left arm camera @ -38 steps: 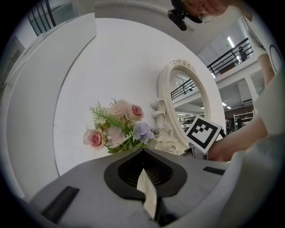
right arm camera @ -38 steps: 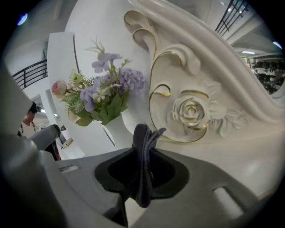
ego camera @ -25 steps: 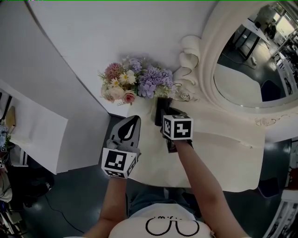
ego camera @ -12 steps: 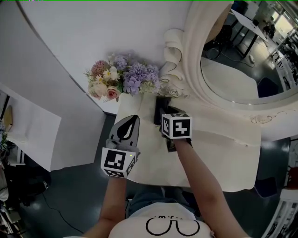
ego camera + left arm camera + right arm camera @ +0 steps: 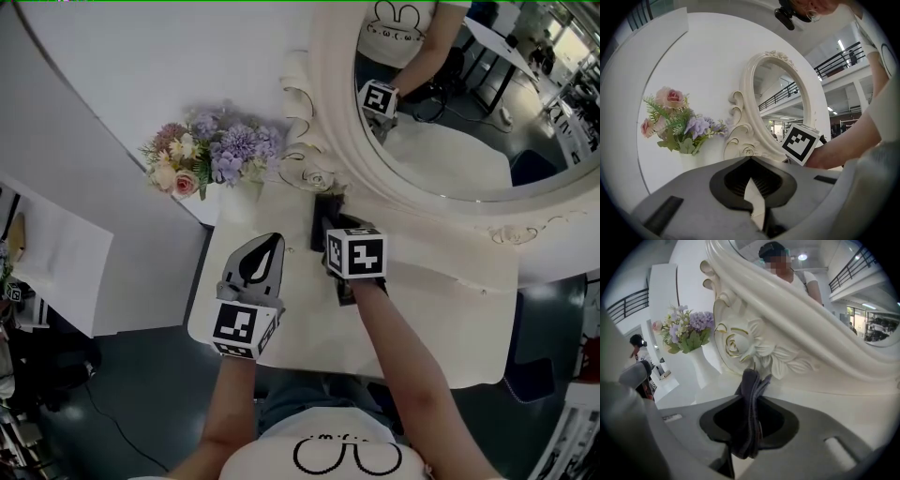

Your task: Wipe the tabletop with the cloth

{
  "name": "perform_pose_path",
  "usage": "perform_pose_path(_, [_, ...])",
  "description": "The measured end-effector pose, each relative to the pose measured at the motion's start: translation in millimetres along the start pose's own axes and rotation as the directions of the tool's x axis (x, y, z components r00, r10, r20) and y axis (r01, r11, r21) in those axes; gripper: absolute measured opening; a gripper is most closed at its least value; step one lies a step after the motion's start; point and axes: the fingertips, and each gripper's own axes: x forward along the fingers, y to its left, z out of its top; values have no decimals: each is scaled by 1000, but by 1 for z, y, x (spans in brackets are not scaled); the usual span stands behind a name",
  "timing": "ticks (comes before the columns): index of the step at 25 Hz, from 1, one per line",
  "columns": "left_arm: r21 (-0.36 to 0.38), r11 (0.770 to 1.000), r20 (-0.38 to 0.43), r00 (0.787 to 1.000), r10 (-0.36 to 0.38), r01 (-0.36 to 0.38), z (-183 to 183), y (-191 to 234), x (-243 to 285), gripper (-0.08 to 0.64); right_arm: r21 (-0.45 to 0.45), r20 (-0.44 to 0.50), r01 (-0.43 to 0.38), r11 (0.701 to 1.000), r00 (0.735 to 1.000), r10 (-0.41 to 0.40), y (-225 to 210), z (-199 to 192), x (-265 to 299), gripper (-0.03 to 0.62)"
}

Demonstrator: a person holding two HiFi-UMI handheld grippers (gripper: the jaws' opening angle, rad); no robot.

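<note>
soft even indoor light; fisheye bending with dark vignetted corners.

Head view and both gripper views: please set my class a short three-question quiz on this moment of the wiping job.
1. True or false: the right gripper is shut on the dark cloth.
2. In the head view, where do the flowers stand on the tabletop? A) left of the mirror; B) right of the mirror; C) at the near edge, by the person.
3. Fill in: the left gripper, jaws together, holds ____.
Key: 1 true; 2 A; 3 nothing.
</note>
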Motion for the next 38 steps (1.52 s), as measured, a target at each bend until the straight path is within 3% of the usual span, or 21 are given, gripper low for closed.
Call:
perform_pose_path(25, [10, 1000, -9, 1000, 9, -9, -7, -132, 31, -3, 17, 23, 7, 1000, 1000, -7, -124, -32, -73, 89])
perform_pose_path(38, [31, 997, -14, 998, -64, 65, -10, -215, 63, -2, 52, 46, 42, 998, 998, -44, -208, -53, -121, 89])
